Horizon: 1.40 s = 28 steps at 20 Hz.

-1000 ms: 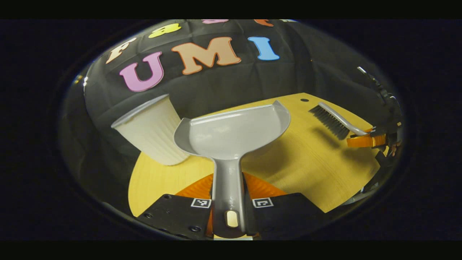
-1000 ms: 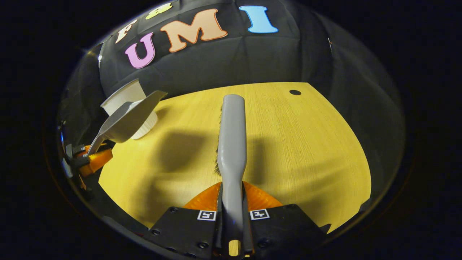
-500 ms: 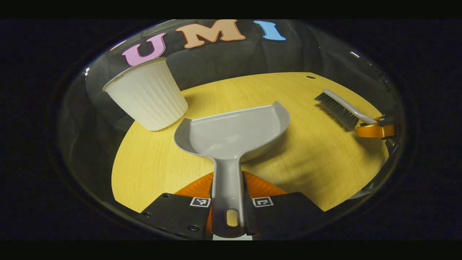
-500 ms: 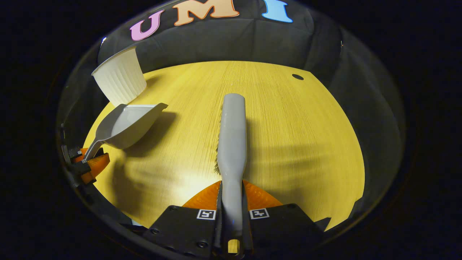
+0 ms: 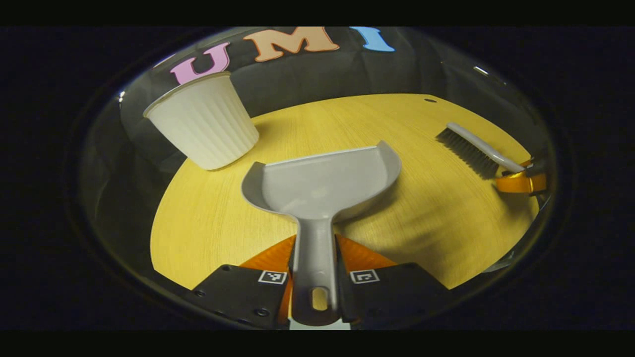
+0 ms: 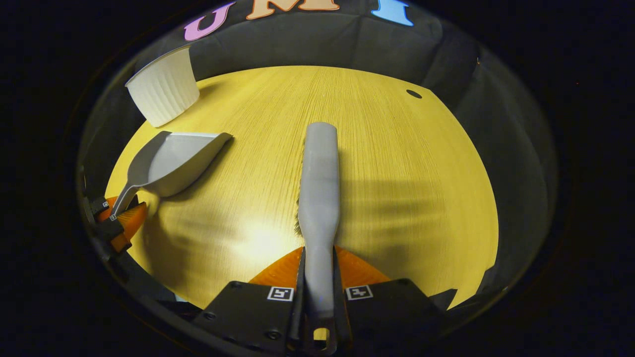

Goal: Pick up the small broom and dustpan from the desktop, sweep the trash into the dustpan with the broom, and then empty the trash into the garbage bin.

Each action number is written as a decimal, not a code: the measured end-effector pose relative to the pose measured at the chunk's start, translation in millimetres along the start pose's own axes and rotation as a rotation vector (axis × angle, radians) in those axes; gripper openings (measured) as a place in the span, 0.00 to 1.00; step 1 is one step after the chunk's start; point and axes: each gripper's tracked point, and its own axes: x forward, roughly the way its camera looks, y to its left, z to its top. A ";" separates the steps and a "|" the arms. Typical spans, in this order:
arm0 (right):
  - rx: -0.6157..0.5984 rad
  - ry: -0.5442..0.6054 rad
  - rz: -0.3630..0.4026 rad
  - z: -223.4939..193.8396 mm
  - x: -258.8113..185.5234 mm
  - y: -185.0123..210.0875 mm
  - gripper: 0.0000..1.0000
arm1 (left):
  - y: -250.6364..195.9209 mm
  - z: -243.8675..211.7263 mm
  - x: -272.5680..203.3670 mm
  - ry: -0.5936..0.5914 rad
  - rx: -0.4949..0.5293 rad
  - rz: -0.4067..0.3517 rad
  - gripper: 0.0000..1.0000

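My left jaws (image 5: pixel 315 270) are clenched on the dustpan (image 5: pixel 322 183) handle; my right jaws (image 6: pixel 320 292) are clenched on the broom (image 6: pixel 320 178) handle. Over the last second the dustpan has come away from the garbage bin (image 5: pixel 203 124) and down toward the worktop (image 5: pixel 431 218), pan level and empty. The bin stands upright at the far left of the worktop. No trash is visible on the worktop. Judgement: emptying is complete; setting both tools down is what remains, if anything

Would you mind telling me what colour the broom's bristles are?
The bristles are dark grey to black, seen best in the left gripper view.
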 end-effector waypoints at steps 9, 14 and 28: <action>0.029 -0.131 0.016 21.7 -29.4 0.3 0.93 | 1.0 81.2 -47.5 -0.286 0.014 0.052 0.95; 0.028 -0.584 0.018 124.6 -115.1 -15.2 0.93 | 10.9 174.9 -127.9 -0.543 -0.023 0.120 0.94; -0.023 -1.145 0.064 179.9 -320.5 -21.3 0.92 | -4.6 304.9 -283.9 -0.967 -0.102 0.134 0.93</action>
